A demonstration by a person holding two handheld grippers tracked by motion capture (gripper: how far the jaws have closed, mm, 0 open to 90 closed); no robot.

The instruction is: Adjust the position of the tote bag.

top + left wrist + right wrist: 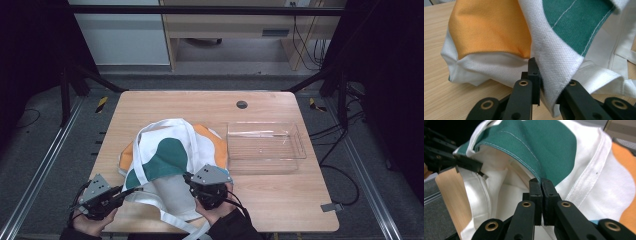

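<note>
Tote bag [172, 152] on desk [280, 200]: both grippers' jaws clamp its rim, mouth held apart; next move likely widens the opening.

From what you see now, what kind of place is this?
Probably a lab or recording station, not a home. A wooden table stands inside a dark metal frame, cables trail on the grey floor, and a person works a tote bag with two hand-held grippers.
</note>
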